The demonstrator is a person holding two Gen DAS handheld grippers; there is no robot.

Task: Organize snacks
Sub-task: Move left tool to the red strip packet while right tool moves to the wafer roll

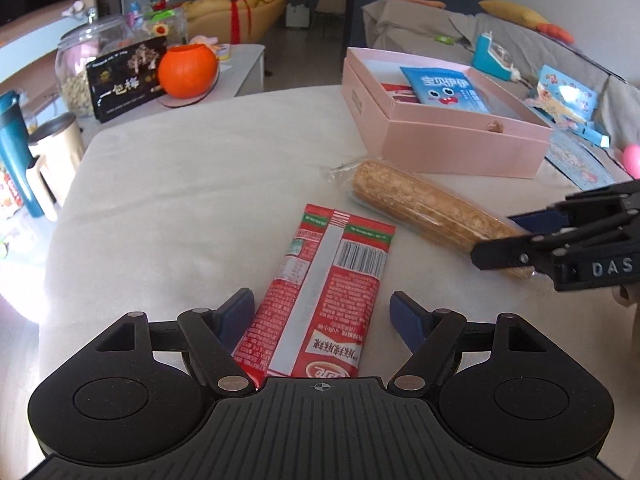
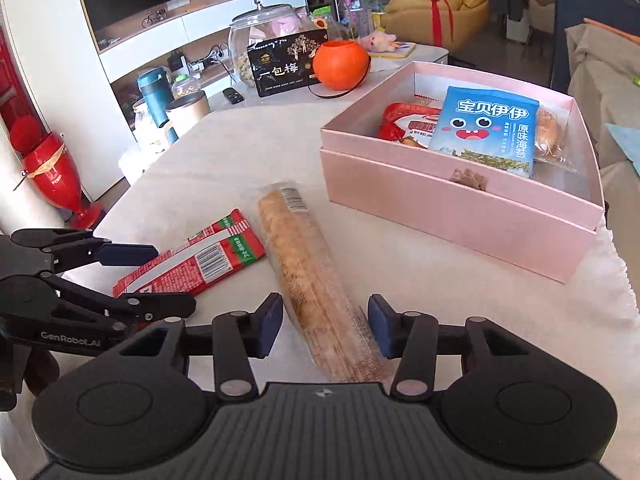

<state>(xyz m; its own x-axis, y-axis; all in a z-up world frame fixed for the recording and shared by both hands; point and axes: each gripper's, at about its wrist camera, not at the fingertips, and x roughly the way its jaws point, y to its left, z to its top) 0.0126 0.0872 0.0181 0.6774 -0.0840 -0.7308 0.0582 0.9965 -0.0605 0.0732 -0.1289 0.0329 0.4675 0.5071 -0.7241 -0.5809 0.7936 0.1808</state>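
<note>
A red snack packet [image 1: 320, 272] [image 2: 200, 264] lies face down on the white table. My left gripper [image 1: 322, 314] [image 2: 174, 278] straddles its near end, open, with a gap at the right pad. Beside it lies a long biscuit roll [image 1: 420, 204] [image 2: 296, 248] in clear wrap. My right gripper [image 2: 325, 322] [image 1: 496, 238] is shut on the roll's near end, its blue pads against the wrapper on both sides. Behind stands an open pink box [image 1: 460, 148] [image 2: 440, 204] holding a blue seaweed packet [image 1: 444, 88] [image 2: 486, 132], a red pack [image 2: 408, 120] and a wrapped bun.
At the table's far left stand an orange pumpkin bucket [image 1: 187, 70], a black plum packet [image 1: 124, 80], a glass jar [image 1: 80, 56], a teal bottle [image 1: 12, 152] and a metal cup [image 1: 56, 148]. A covered sofa with toys lies right of the box.
</note>
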